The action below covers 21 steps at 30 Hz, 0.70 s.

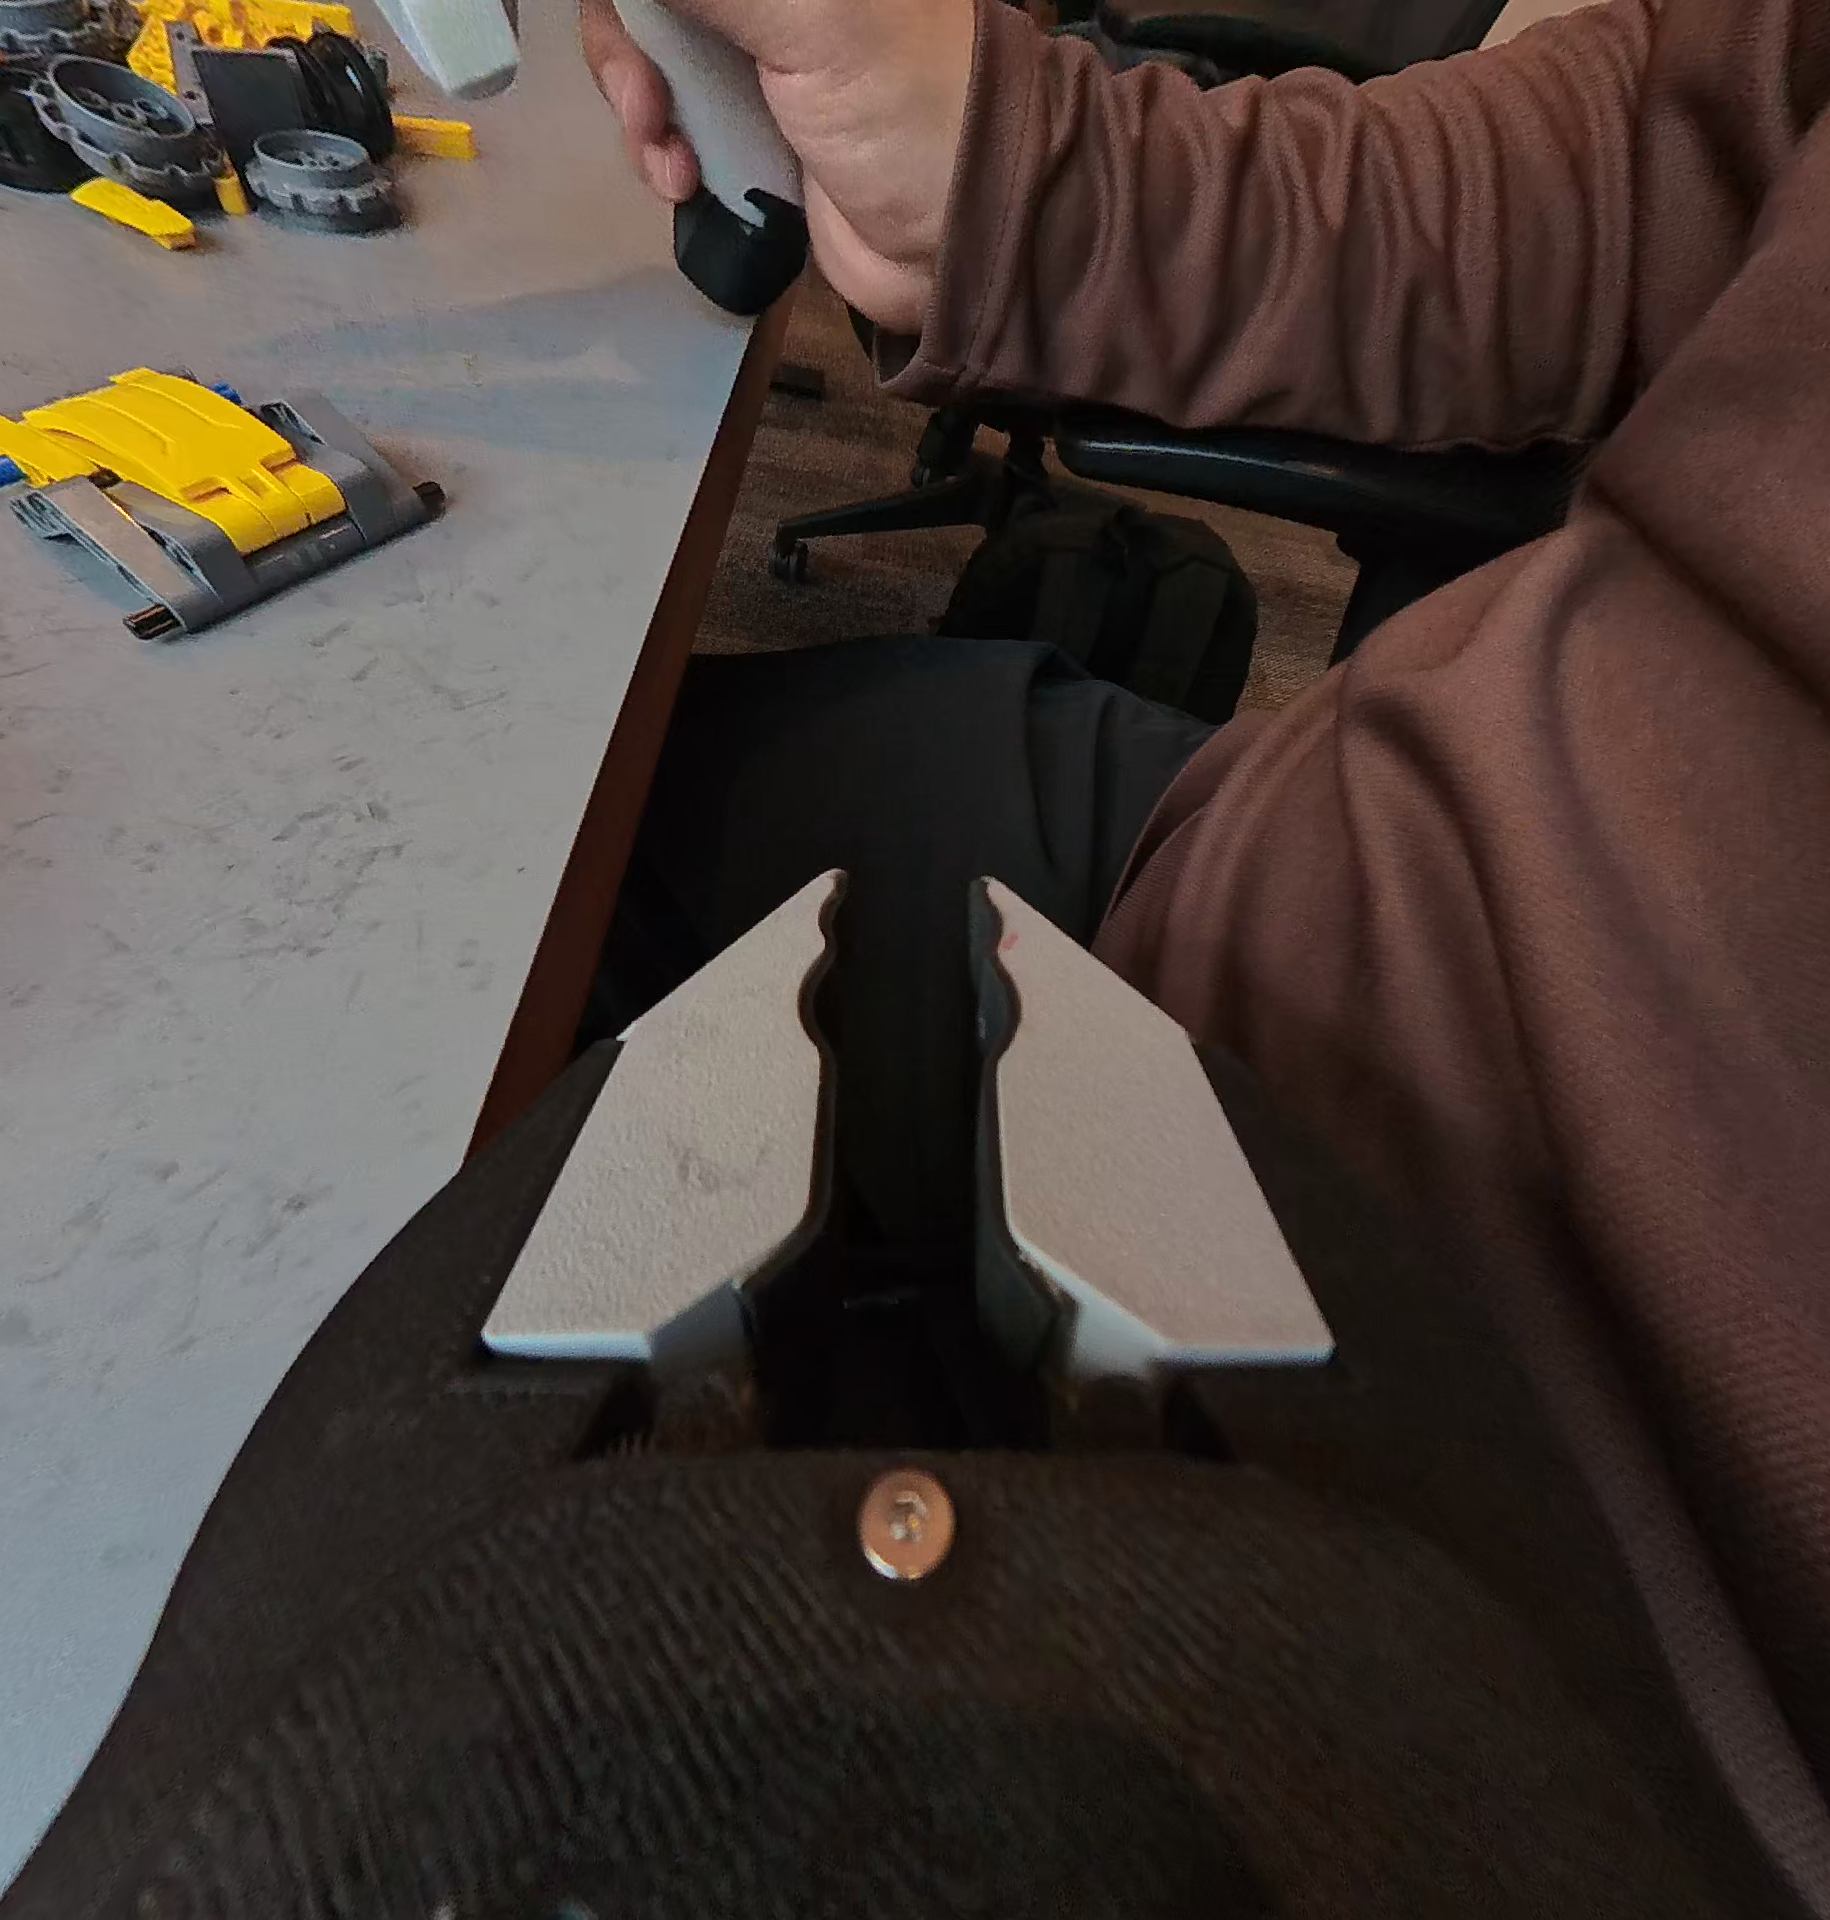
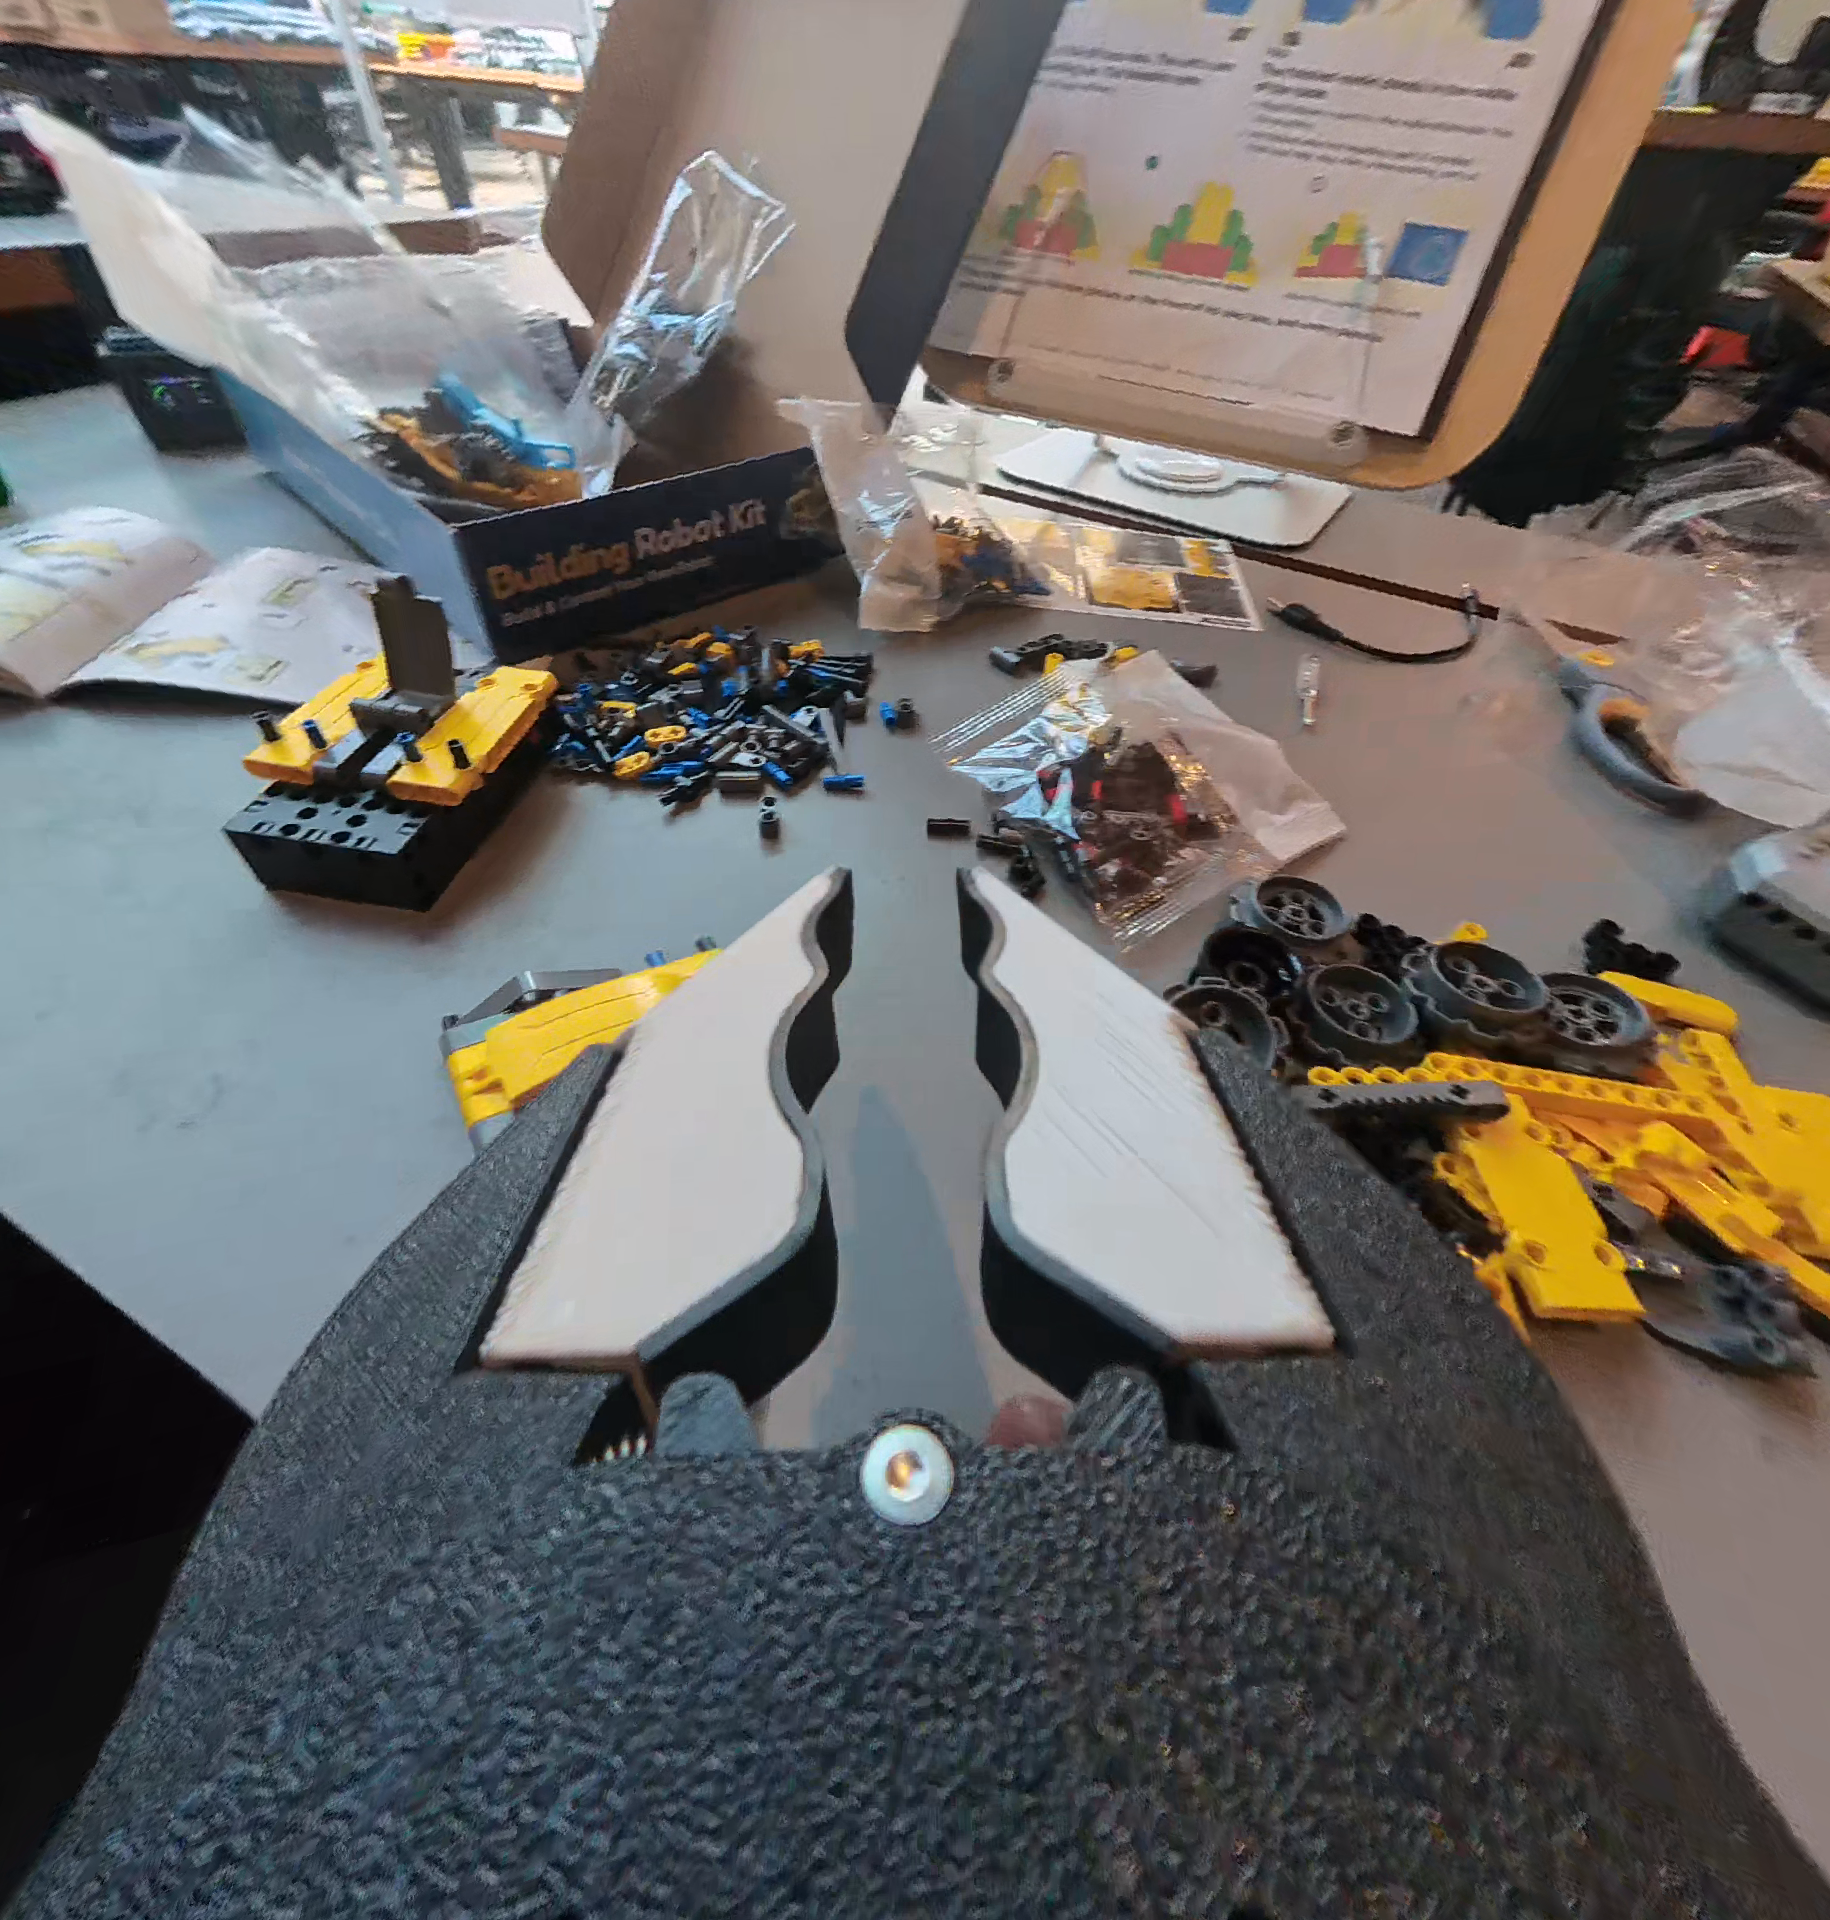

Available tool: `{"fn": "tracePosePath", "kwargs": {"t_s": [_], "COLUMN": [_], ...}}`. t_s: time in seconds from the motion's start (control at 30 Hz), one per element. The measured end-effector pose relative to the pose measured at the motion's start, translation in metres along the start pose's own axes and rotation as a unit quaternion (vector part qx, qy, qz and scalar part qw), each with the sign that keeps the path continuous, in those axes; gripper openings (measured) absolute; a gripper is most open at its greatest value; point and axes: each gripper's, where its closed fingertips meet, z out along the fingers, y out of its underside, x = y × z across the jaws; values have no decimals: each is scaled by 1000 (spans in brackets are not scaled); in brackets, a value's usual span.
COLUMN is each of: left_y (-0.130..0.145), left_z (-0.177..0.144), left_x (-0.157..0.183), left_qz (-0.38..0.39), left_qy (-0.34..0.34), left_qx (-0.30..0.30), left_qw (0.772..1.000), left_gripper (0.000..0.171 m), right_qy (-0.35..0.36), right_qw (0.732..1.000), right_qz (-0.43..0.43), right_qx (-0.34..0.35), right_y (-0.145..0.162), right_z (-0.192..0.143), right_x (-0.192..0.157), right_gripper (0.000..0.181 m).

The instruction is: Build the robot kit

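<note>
Two parted, empty grippers (left gripper, right gripper), lettered kit box

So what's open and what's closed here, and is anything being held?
Left gripper: open, empty, off the table edge.
Right gripper: open, empty, above the table.
Cardboard box: open, bags inside.
Booklet: lying open.
Bag of black parts: lying flat, seal unclear.
Yellow and black model: partly built.
</note>
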Motion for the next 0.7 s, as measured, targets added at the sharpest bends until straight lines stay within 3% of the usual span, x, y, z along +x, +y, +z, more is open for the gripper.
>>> {"fn": "tracePosePath", "kwargs": {"t_s": [0.1, 0.27, 0.47, 0.7], "left_y": [0, 0, 1, 2], "left_z": [-1, -1, 1, 3], "left_x": [0, 1, -2, -1], "left_qz": [-1, 1, -1, 11], "left_qy": [0, 1, -4, -6], "left_qx": [1, 1, -2, -8], "left_qw": [1000, 1000, 1000, 1000], "left_gripper": [19, 19, 19, 19], "right_qy": [3, -10, 18, -3], "right_qw": [1000, 998, 995, 977], "right_qz": [24, 42, -26, -68], "right_qx": [9, -50, -96, -202], "right_y": [-3, 19, 11, 10], "right_z": [-4, 6, 18, 86], "right_x": [9, 7, 17, 24], "right_gripper": [24, 26, 32, 50]}}
